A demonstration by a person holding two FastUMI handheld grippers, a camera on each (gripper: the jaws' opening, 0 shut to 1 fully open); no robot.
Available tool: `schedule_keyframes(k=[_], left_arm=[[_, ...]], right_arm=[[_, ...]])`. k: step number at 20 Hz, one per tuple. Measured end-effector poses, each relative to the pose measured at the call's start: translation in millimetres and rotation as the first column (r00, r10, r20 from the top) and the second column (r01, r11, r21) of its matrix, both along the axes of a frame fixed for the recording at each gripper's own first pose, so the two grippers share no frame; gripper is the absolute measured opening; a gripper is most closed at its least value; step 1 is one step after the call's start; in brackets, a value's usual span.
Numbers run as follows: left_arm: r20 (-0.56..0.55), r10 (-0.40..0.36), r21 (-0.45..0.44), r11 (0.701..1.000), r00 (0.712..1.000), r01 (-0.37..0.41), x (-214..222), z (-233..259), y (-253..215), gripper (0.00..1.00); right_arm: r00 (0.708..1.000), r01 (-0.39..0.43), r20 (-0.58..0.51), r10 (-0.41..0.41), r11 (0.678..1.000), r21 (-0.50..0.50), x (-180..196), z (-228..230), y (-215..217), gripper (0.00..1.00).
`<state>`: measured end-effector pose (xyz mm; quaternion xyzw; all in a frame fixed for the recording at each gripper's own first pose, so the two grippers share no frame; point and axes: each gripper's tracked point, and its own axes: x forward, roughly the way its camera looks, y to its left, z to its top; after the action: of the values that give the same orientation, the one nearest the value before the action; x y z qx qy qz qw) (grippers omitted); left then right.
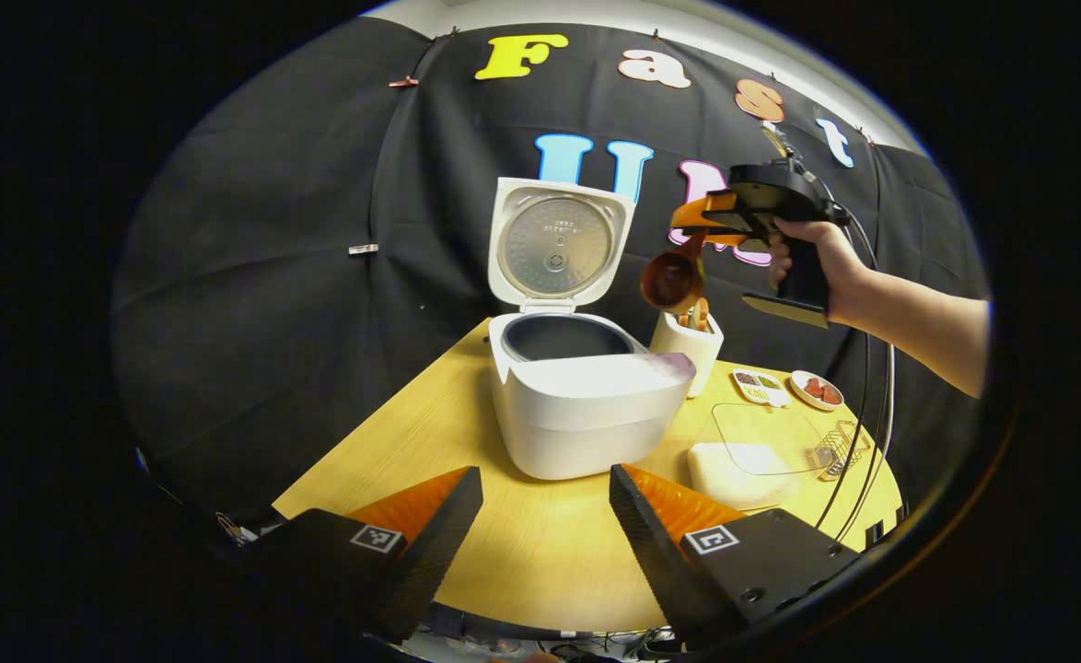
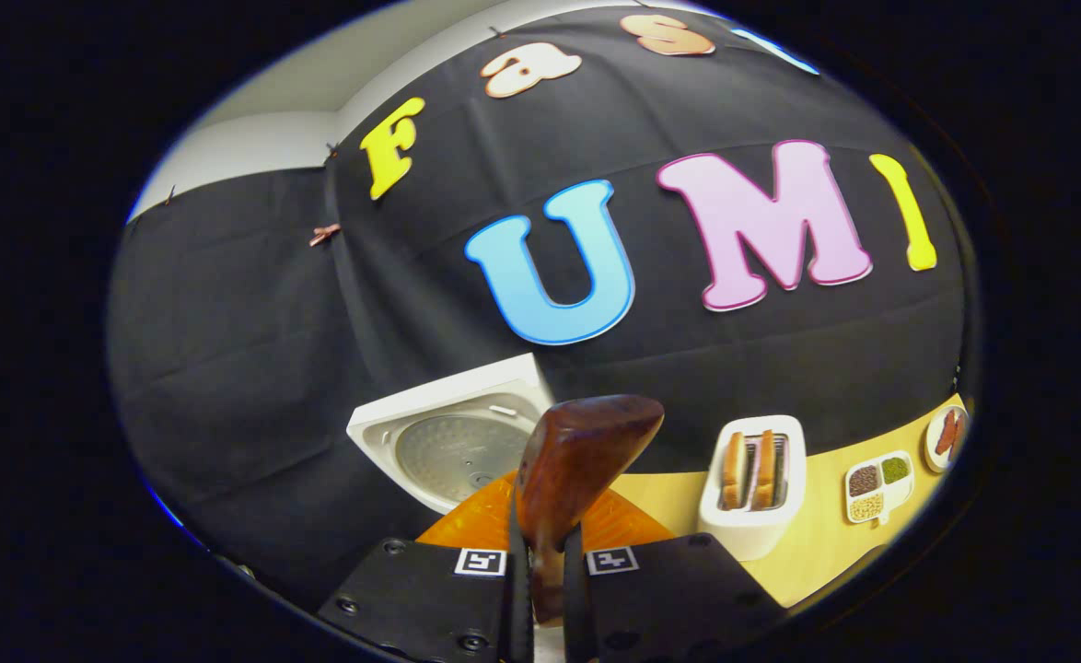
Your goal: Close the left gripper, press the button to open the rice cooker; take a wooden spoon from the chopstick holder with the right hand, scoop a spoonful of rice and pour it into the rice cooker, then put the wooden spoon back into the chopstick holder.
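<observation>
The right gripper (image 1: 702, 221) has its jaws clamped on the wooden spoon (image 1: 674, 279), held in the air above the chopstick holder (image 1: 686, 348). The left gripper (image 1: 545, 511) hangs low over the counter (image 1: 540, 543), jaws wide apart and empty, facing the open rice cooker (image 1: 577, 405)

A black cloth wall (image 1: 301, 276) encloses the booth from 9 o'clock round to 3 o'clock, hung in broad folds and creased along its seams. Small clips (image 1: 403, 82) pin its upper edge at 11 o'clock. Above the cloth, a pale room wall (image 2: 255, 138) is exposed at 12 o'clock. A light wood-grain table (image 1: 540, 543) occupies the centre, its near edge curving toward 6 o'clock. Lighting is even and comes from overhead; shadows on the tabletop are soft.
</observation>
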<state>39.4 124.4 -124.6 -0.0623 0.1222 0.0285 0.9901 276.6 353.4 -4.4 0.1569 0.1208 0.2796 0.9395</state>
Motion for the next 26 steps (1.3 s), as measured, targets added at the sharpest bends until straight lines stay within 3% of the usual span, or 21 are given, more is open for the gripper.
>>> schedule_keyframes(k=[7, 14, 19, 26], left_arm=[[0.018, -0.05, 0.013, 0.999, 0.999, 0.05, 20, 18, -64, 0.96], [0.015, -0.111, 0.047, 0.993, 0.994, 0.11, 30, 30, -135, 0.96], [-0.008, -0.117, 0.045, 0.992, 0.993, 0.117, 32, 28, -172, 0.96], [-0.034, -0.046, 0.054, 0.997, 0.998, 0.047, 25, 31, -193, 0.95]], right_arm=[[0.978, 0.209, -0.022, -0.209, 0.978, 0.012, 3, 7, -181, 0.17], [0.91, 0.407, -0.107, -0.399, 0.911, 0.061, -2, -17, -342, 0.17], [0.836, 0.533, -0.205, -0.508, 0.842, 0.086, -2, -53, -426, 0.17], [0.756, 0.602, -0.34, -0.56, 0.798, 0.027, -14, -142, -482, 0.17]])
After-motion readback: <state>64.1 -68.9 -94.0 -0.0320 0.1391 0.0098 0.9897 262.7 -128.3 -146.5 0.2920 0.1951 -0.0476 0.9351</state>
